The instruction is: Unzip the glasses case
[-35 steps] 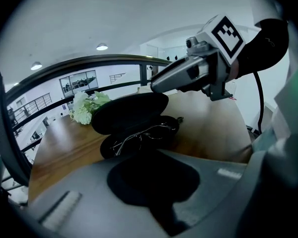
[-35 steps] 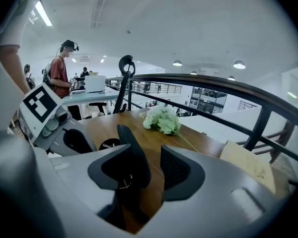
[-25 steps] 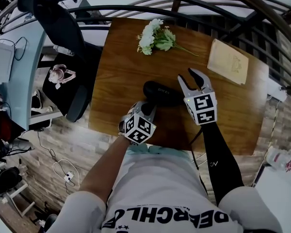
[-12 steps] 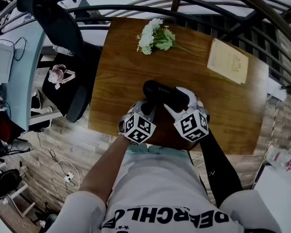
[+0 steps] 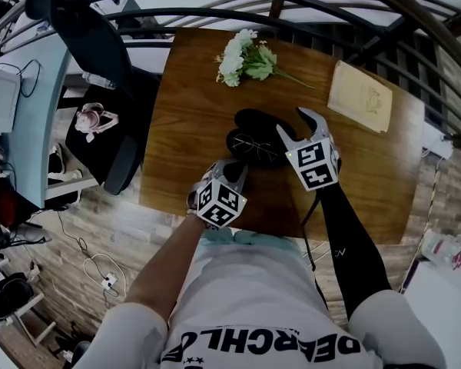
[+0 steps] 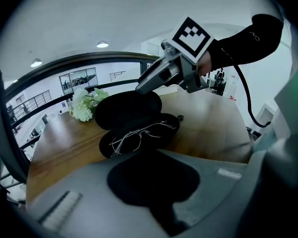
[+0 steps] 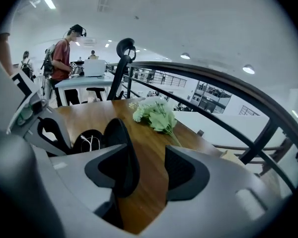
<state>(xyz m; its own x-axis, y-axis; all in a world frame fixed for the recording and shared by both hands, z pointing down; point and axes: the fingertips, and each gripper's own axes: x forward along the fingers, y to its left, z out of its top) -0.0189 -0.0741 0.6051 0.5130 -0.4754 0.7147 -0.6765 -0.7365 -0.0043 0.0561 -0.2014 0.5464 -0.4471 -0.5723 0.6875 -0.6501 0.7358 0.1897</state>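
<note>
Head view sits high above the person, staring steeply down on the whole counter (image 5: 192,129). Left gripper view rides low behind the left fingers (image 6: 79,192), tight on the glasses case (image 6: 134,133) just beyond them. Right gripper view looks past the right fingers (image 7: 186,170) along that same counter, with the same case to their left.

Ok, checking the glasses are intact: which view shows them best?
The left gripper view: the glasses lie plainly in the open case. The head view shows them small; the right gripper view, just a sliver.
</note>
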